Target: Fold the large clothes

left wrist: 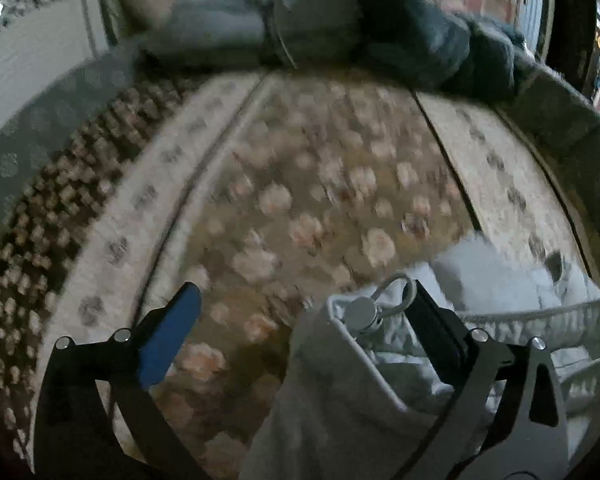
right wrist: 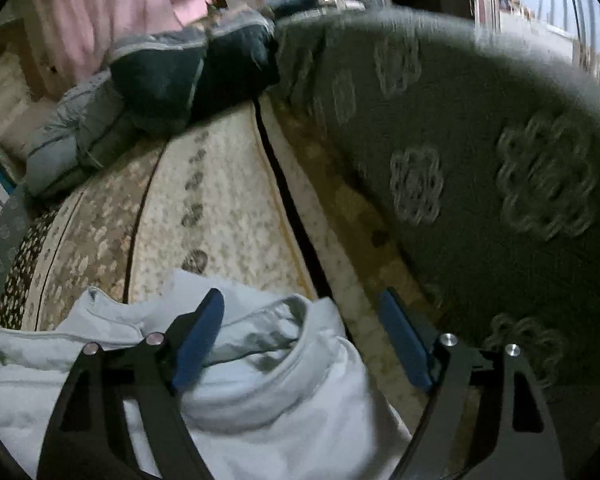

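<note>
A pale grey-white garment [left wrist: 340,392] lies crumpled at the lower right of the left wrist view, its drawstring toggle [left wrist: 362,312] lying on top. My left gripper [left wrist: 306,292] stands wide open; the cloth lies between its fingers, close against the right finger, with the blue pad [left wrist: 172,336] well clear of it. In the right wrist view the same garment [right wrist: 260,400] shows its collar at the bottom left. My right gripper [right wrist: 302,298] is open too, its left finger over the collar and its right finger over the patterned cover.
The garment rests on a beige floral-patterned cover [left wrist: 300,180] [right wrist: 220,200]. A pile of dark and blue-grey clothes [left wrist: 380,28] [right wrist: 172,80] lies at the far edge. A grey flower-patterned cushion [right wrist: 480,160] rises along the right side.
</note>
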{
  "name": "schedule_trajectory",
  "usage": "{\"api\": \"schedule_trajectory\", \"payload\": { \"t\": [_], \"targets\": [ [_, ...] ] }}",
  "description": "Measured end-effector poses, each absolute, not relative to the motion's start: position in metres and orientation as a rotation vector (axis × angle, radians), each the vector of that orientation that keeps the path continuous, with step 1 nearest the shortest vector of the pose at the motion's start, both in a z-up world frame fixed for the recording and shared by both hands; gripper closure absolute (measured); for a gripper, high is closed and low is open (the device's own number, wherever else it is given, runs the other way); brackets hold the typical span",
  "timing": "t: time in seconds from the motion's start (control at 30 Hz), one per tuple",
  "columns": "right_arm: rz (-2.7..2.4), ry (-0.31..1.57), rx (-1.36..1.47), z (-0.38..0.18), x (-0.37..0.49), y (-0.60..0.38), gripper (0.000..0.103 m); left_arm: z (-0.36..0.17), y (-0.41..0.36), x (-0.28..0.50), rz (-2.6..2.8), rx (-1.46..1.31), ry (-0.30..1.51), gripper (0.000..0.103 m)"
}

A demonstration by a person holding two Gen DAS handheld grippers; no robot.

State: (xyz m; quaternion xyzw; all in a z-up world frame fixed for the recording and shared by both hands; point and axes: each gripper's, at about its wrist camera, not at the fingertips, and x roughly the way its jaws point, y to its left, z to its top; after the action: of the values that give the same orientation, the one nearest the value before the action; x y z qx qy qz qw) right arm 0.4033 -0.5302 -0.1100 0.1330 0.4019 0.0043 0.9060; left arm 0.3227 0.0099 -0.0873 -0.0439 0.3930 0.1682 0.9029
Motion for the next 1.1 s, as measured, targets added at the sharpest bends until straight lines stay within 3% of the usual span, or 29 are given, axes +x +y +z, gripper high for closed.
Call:
{"api": "schedule_trajectory", "payload": {
  "t": [0.03, 0.17, 0.33, 0.53, 0.87, 1.1],
  "targets": [
    [0.02, 0.809, 0.284, -0.099, 0.398, -0.531, 0.006, -0.073, 0.009, 0.315, 0.377, -0.077, 0.749, 0.003],
    [0.046, 0.723, 0.312, -0.061, 0.372, -0.531, 0.005, -0.005, 0.008, 0.269, 0.433, -0.108, 0.524, 0.003],
    [0.176, 0.679, 0.291, -0.029, 0.338, -0.507, 0.002, 0.034, -0.025, 0.229, 0.328, -0.048, 0.449, 0.003],
    [0.222, 0.669, 0.165, -0.021, 0.296, -0.476, 0.002, 0.024, -0.088, 0.2, 0.217, 0.071, 0.496, 0.003],
    [0.28, 0.76, 0.145, -0.047, 0.228, -0.462, 0.002, -0.002, -0.133, 0.134, 0.025, -0.043, 0.618, 0.003],
    [0.28, 0.758, 0.16, -0.046, 0.225, -0.455, 0.002, -0.029, -0.161, 0.137, 0.003, -0.014, 0.705, 0.003]
  ]
}}
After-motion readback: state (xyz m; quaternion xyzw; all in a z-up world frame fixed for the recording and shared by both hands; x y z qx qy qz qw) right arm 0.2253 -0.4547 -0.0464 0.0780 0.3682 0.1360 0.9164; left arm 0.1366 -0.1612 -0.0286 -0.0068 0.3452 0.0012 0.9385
